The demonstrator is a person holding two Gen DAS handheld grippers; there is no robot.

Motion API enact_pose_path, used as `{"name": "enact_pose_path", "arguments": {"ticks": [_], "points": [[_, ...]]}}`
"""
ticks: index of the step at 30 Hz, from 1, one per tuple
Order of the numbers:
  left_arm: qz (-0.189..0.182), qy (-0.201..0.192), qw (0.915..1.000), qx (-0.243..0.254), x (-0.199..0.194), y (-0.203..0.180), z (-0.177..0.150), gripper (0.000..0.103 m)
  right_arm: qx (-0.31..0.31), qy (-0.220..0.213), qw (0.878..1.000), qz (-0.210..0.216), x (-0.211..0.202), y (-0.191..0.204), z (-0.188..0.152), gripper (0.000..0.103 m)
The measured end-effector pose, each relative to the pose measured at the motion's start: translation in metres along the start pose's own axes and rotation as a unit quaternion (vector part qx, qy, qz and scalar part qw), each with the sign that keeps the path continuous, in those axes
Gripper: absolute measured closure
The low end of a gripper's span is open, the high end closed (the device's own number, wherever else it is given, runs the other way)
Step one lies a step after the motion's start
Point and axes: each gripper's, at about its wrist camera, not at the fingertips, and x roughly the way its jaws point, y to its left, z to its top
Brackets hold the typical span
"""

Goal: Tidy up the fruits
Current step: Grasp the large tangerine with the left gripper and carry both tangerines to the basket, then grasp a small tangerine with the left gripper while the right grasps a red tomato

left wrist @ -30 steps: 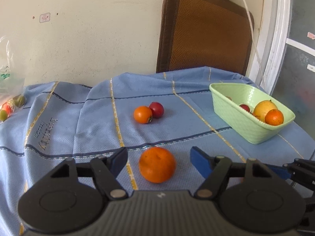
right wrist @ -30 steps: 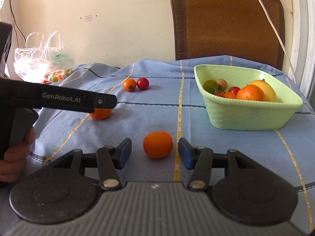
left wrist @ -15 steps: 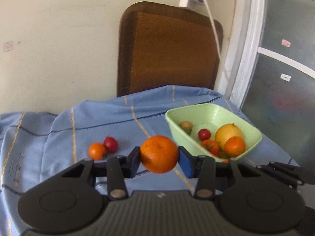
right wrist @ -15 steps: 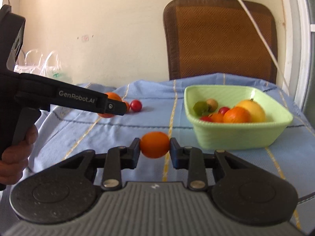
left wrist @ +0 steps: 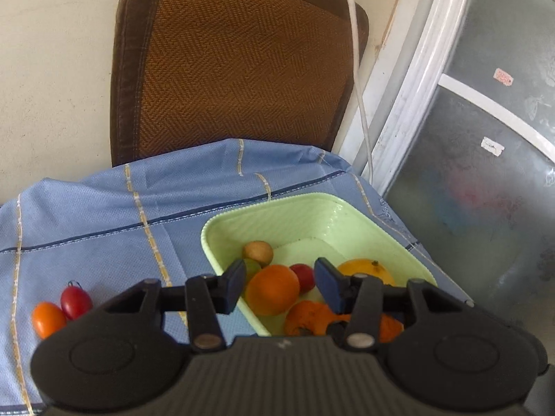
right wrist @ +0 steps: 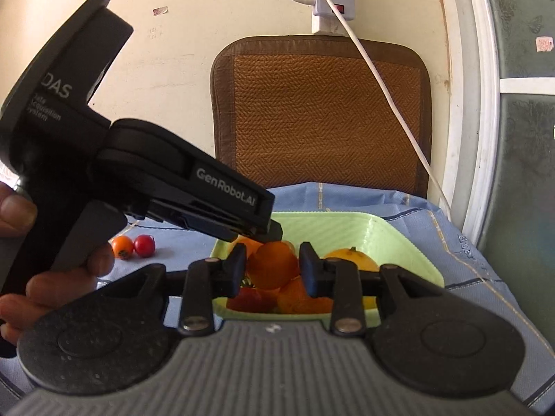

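Over the green tray (left wrist: 222, 228), left gripper (left wrist: 277, 282) gapes w/ an orange (left wrist: 272, 289) loose between jaws, while right gripper (right wrist: 272, 268) pinches another orange (right wrist: 274, 263) directly above.

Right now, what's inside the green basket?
The green basket holds a loose orange, yellow fruit, red tomato and brown fruit. Its near end is covered by the right hand-held gripper and its held orange.

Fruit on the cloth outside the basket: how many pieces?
2: a small orange fruit and a small red fruit right beside it, on the blue cloth left of the green basket. More may lie outside these views.
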Motion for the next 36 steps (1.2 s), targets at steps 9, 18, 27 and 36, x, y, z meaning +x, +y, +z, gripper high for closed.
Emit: {"name": "enact_pose_path", "arguments": {"ticks": [9,18,27,36], "points": [[0.085,-0.085,0.9906,-0.066,-0.079,0.089,0.004,0.054,0.034,-0.052,0.998,-0.024,-0.016,-0.002,0.007,0.061],[0.137,-0.031,0.99,0.006,-0.072,0.115,-0.039,0.05,0.04,-0.028,0.996,0.074,-0.002,0.039,0.021,0.061],[0.149,0.007,0.9884,0.027,-0.041,0.114,-0.053,0.072,0.044,0.039,0.993,0.106,0.033,0.055,0.028,0.061],[0.127,-0.015,0.9917,-0.005,-0.112,0.099,-0.089,0.072,0.045,0.147,0.976,0.152,0.129,0.097,0.034,0.06]]}}
